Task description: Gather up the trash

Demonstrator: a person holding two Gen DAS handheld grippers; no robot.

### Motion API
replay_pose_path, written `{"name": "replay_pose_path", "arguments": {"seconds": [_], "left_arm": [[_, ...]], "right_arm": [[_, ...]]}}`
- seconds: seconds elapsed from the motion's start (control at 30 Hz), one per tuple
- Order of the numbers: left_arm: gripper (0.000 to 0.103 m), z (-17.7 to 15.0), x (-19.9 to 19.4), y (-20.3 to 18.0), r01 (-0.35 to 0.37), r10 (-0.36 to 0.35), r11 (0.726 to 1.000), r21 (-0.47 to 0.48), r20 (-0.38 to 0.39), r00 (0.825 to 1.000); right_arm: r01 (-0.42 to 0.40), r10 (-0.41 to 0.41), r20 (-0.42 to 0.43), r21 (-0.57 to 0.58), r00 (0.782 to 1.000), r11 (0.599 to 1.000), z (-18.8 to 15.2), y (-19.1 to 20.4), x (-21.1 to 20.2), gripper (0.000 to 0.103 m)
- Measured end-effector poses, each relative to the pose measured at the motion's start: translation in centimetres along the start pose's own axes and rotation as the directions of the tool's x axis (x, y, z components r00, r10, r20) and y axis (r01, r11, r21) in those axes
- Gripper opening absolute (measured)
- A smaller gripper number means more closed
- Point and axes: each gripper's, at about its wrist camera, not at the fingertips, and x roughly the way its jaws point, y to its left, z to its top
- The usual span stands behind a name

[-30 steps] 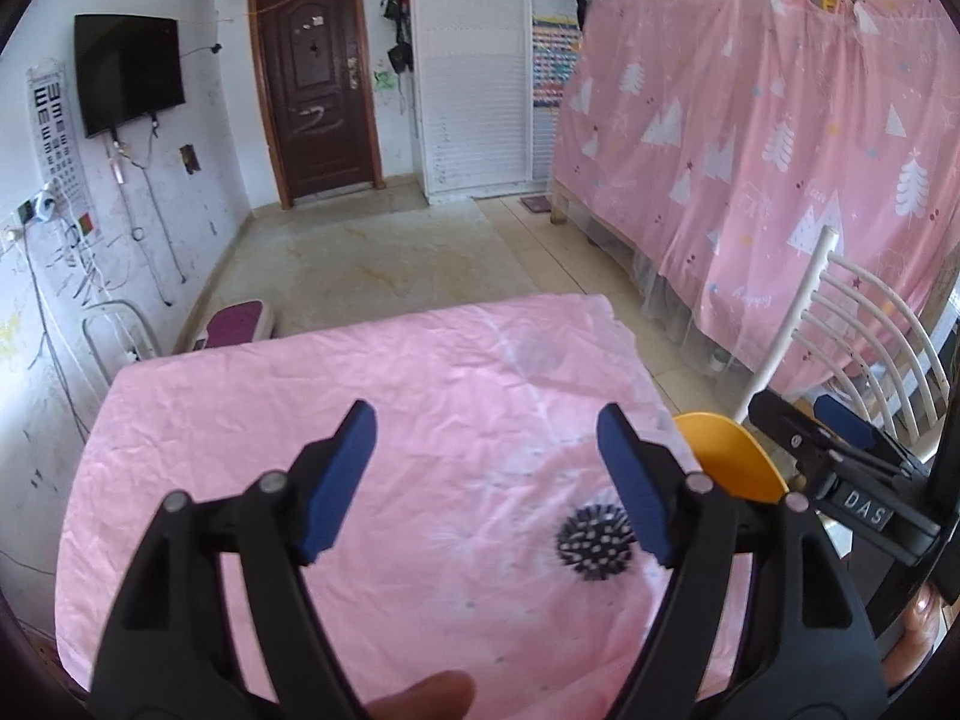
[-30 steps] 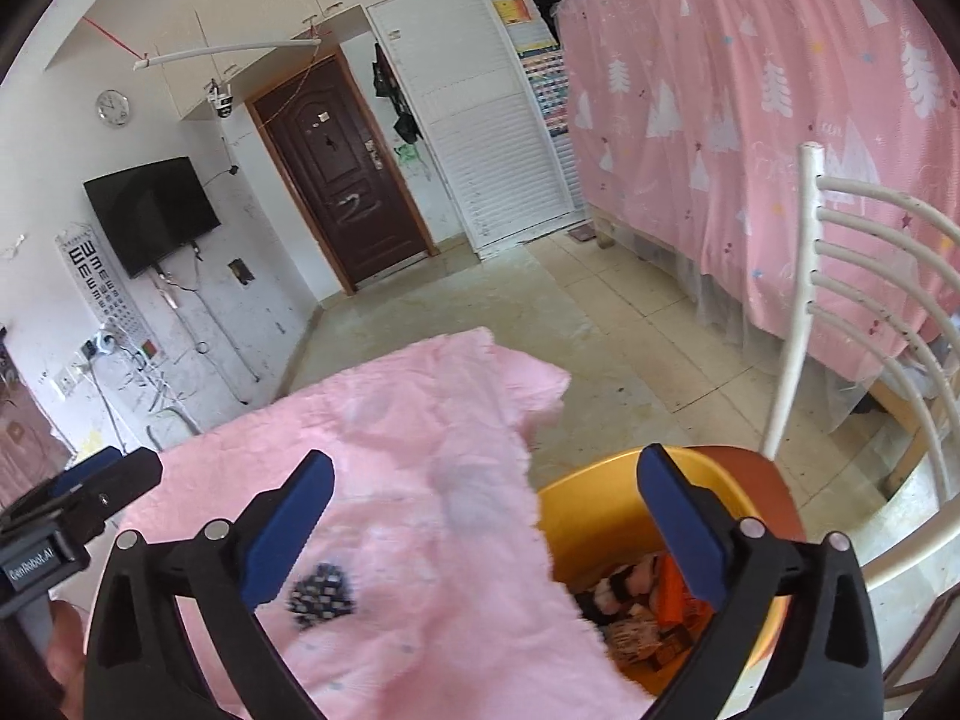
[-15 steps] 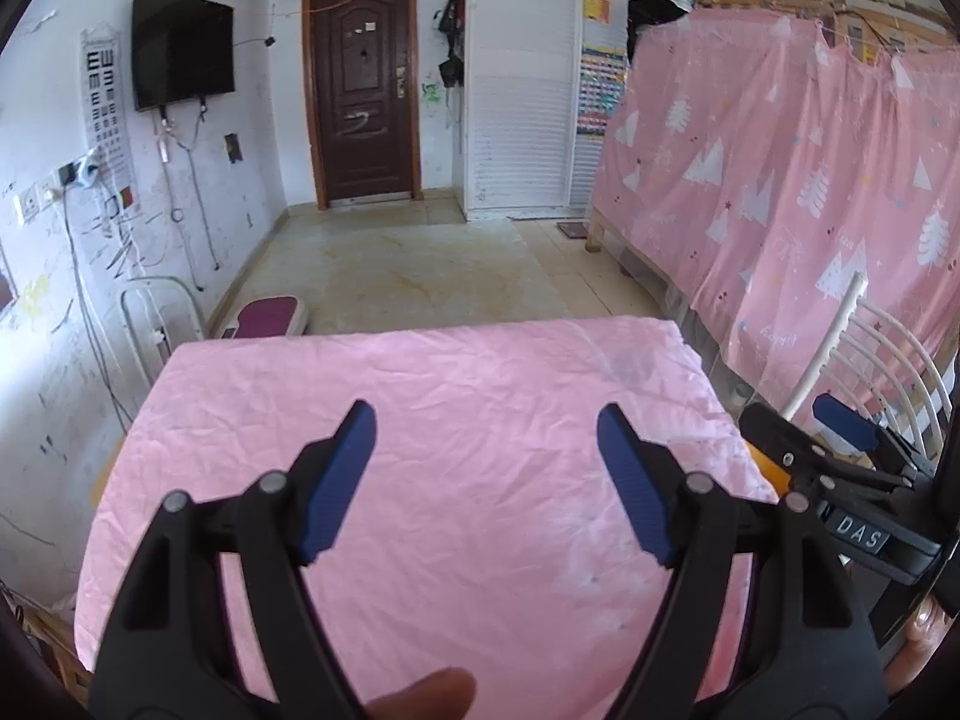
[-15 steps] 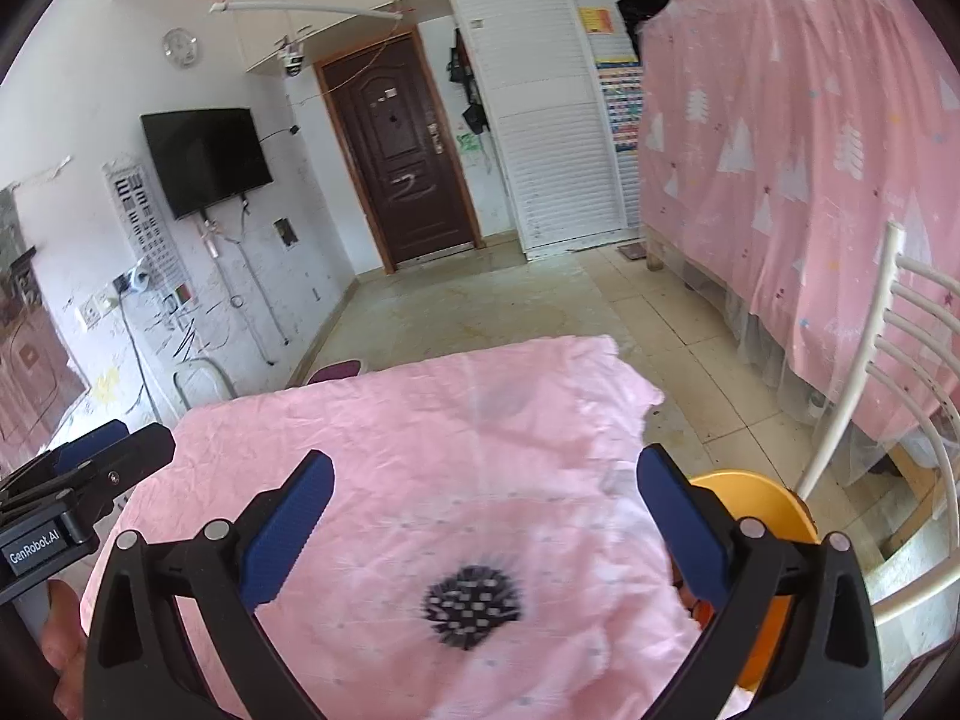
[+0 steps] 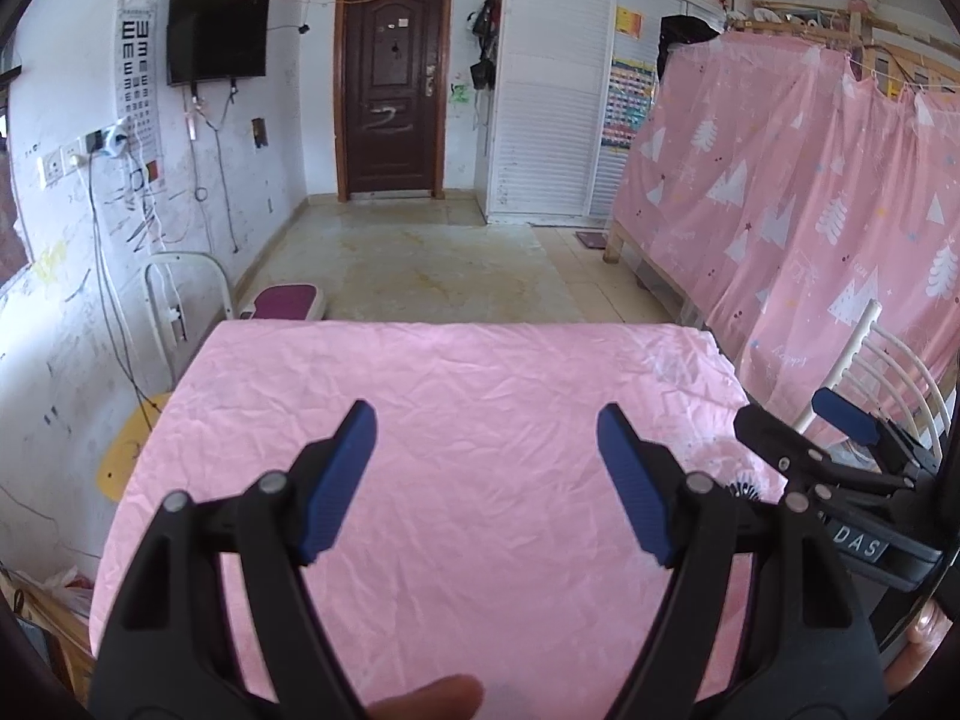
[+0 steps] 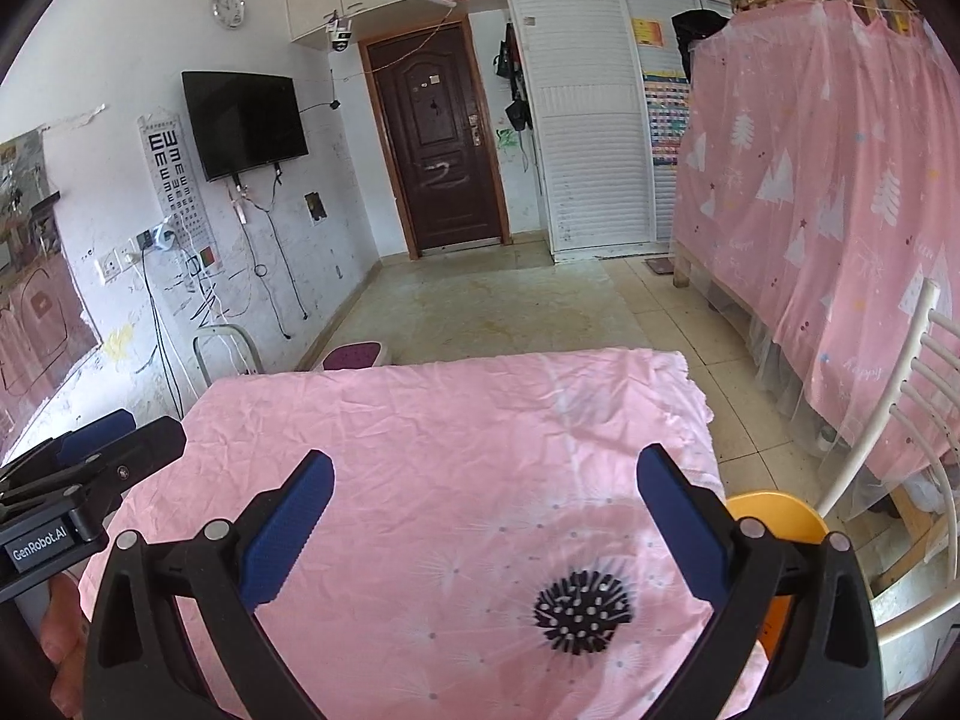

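A table under a wrinkled pink cloth [image 5: 456,396] fills the lower half of both views [image 6: 456,438]. No loose trash shows on it. A black spiky shape with white dots [image 6: 583,611] lies flat on the cloth near its right front; it looks like a print. An orange bin [image 6: 780,516] stands off the table's right edge, its inside hidden. My left gripper [image 5: 486,474] is open and empty above the cloth. My right gripper [image 6: 486,531] is open and empty above the cloth; it also shows at the right in the left wrist view [image 5: 840,438].
A white chair [image 6: 900,420] stands right of the table by the bin. A pink curtain [image 5: 810,192] hangs on the right. A purple step stool [image 5: 282,303] and a white rack [image 5: 180,300] sit beyond the table's far left. A yellow stool [image 5: 129,450] is at the left edge.
Both grippers have swung left and tilted up, from the bin and the table's right edge to facing the table squarely. The bin's contents have left the right wrist view. Both stayed open.
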Motion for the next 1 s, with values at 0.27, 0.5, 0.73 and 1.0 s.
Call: {"name": "replay_pose_path", "arguments": {"seconds": [0.27,0.5,0.73,1.0], "left_arm": [[0.073,-0.2,-0.3,1.1,-0.006,0.006,1.0,-0.024,0.001,1.0],[0.073,-0.1,-0.1,1.4,-0.006,0.006,0.999,-0.032,-0.003,1.0],[0.073,-0.1,-0.1,1.6,-0.008,0.007,0.999,-0.035,-0.004,1.0],[0.073,-0.2,0.0,1.7,-0.011,0.011,0.999,-0.037,-0.006,1.0]], "right_arm": [[-0.004,0.004,0.001,-0.02,1.0,1.0,0.0,1.0,0.0,0.091],[-0.006,0.006,-0.003,-0.028,1.0,1.0,0.1,1.4,0.2,0.091],[-0.006,0.006,-0.003,-0.028,1.0,1.0,0.1,1.4,0.2,0.091],[-0.007,0.007,-0.005,-0.029,1.0,1.0,0.1,1.4,0.2,0.091]]}}
